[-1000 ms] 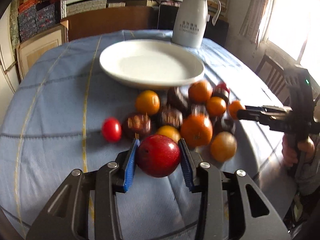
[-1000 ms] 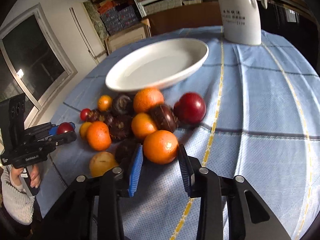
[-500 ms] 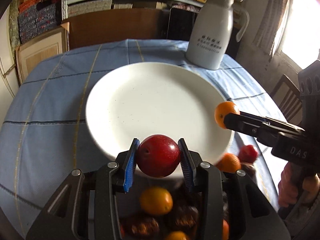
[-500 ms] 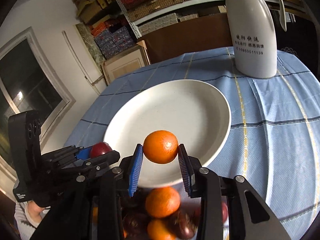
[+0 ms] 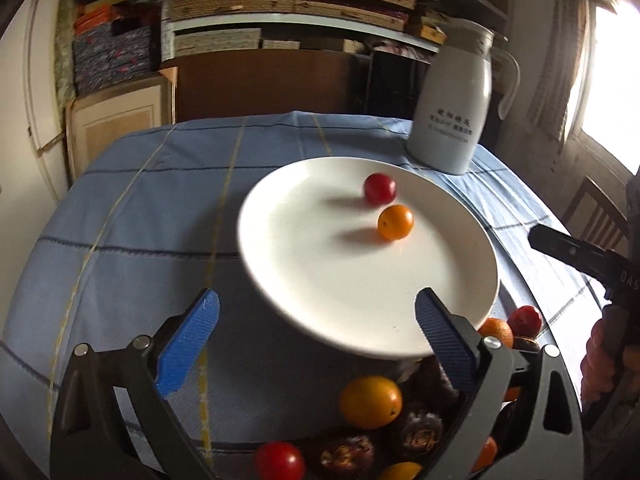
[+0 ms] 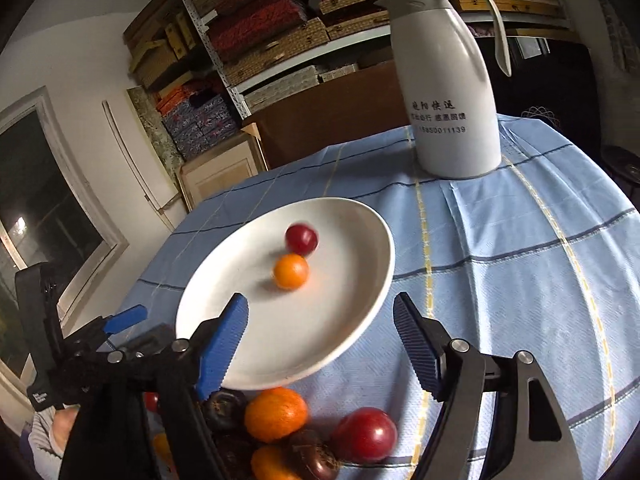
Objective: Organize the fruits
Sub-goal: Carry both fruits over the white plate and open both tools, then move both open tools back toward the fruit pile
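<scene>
A red fruit (image 5: 379, 188) and an orange one (image 5: 395, 222) are lying on the white plate (image 5: 320, 280); a blue checked cloth (image 5: 140, 216) is covering the surface.

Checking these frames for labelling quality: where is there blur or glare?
Left wrist view: the window at right is blown out, and the plate's near rim smears. Right wrist view: the red fruit on the plate is motion-blurred, the jug sharp; fisheye bends the tablecloth lines.

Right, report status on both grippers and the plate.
Left gripper and right gripper just opened, empty. Red fruit and orange on white plate. Nothing blocking.
</scene>
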Demonstrator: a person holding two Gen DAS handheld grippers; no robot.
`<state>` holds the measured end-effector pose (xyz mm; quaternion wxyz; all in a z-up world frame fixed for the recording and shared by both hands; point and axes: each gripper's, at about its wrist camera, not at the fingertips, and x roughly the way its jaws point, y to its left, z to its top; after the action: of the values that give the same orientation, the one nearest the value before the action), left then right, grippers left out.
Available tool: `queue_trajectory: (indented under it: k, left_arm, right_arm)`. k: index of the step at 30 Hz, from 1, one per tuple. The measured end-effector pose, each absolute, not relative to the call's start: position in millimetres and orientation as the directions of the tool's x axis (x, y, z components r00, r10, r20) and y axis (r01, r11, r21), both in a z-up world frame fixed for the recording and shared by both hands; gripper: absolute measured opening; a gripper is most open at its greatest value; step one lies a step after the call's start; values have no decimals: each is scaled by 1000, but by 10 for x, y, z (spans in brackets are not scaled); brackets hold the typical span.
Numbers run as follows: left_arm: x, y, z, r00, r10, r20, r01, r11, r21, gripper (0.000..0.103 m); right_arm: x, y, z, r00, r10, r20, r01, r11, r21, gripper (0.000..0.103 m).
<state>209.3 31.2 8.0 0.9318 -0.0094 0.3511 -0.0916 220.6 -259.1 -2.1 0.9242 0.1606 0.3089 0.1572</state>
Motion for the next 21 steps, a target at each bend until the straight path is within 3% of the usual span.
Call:
queue_trajectory:
  k: [3, 5, 7, 21]
  left_arm:
    - [1947, 481, -17, 737, -145, -660, 109, 989, -96, 98]
    - [1807, 601, -97, 726, -130, -676, 71, 991, -115, 98]
    - [1667, 695, -149, 718, -141, -681, 57, 988, -145, 98]
    - [1352, 852, -422, 638, -125, -760, -3, 986, -165, 98]
  right_arm:
    - [2101, -2673, -77, 778, 351, -521, -151, 910, 387, 80]
    - [2010, -2742, -94, 790, 335, -514, -124, 908, 401, 90]
    - [1893, -2852, -130, 800, 328, -503, -98, 898, 430, 93]
    - [1581, -3124, -343, 792, 354, -497, -34, 839, 543, 95]
